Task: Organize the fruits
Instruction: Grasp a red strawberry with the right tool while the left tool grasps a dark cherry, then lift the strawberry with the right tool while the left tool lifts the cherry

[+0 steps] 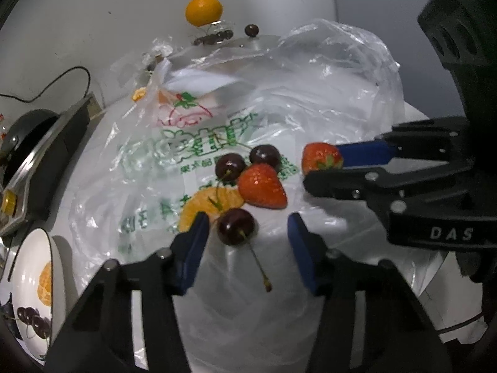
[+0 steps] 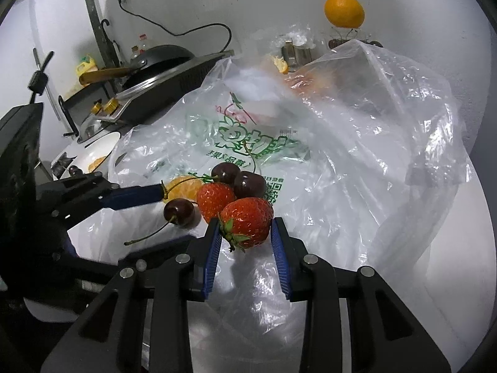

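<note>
Fruit lies on a clear printed plastic bag (image 1: 279,99): a strawberry (image 1: 262,186), three dark cherries and a peeled orange piece (image 1: 208,205). My left gripper (image 1: 248,236) is open, its blue pads either side of the nearest cherry (image 1: 235,226), not touching it. My right gripper (image 2: 247,233) is shut on a second strawberry (image 2: 247,222), seen from the side in the left wrist view (image 1: 321,157). The left gripper shows in the right wrist view (image 2: 149,214) around the same cherry (image 2: 179,212).
A white bowl (image 1: 57,267) holding orange and cherries sits at the left. A whole orange (image 1: 204,10) stands at the back by the wall. A stove with a black pan (image 2: 161,59) is at the left. The bag (image 2: 372,130) bulges up at the right.
</note>
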Demonstrator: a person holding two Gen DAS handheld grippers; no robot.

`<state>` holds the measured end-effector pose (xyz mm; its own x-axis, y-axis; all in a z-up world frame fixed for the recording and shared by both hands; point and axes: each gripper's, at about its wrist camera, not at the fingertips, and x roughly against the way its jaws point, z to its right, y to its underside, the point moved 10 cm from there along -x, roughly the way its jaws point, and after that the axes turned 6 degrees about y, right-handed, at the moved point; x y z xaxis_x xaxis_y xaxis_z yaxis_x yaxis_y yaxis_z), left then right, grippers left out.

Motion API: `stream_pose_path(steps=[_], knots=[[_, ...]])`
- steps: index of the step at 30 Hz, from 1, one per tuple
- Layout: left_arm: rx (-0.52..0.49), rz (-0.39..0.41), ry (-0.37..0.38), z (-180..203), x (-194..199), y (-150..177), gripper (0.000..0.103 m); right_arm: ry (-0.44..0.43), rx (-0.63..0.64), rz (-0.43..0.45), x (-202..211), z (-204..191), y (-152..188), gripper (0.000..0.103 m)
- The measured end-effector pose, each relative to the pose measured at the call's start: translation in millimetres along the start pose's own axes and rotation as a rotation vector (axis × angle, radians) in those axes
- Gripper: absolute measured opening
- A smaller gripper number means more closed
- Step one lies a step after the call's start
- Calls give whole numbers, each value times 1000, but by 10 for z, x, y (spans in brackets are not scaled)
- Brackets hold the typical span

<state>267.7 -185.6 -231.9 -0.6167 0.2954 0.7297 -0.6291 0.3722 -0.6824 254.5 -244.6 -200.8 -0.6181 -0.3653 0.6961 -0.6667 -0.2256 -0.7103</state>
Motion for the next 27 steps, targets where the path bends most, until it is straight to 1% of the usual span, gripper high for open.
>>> stream_pose_path(steps=[3,6,9,11,12,19,27], knots=[[36,-7,27,-26,-32,3,52,-2,-4,1,18,13,14,34],[66,0,35,-66,-51,-5,40,-2,-7,1,19,26,20,34],[89,-1,46,-101,-81,-1,37,-2,-13,4,28,26,28,34],[94,-4,53,-108,-93,-1,30,-3,-15,8,42,20,27,34],[94,-5,57,-116,-101,-2,29,-4,-14,10,51,17,26,34],[95,-2,68,-99,-71,3,29,3,-6,24,102,14,8,35],[91,25,80,-54,95,-22,29,12,10,43,206,-77,-23,34]])
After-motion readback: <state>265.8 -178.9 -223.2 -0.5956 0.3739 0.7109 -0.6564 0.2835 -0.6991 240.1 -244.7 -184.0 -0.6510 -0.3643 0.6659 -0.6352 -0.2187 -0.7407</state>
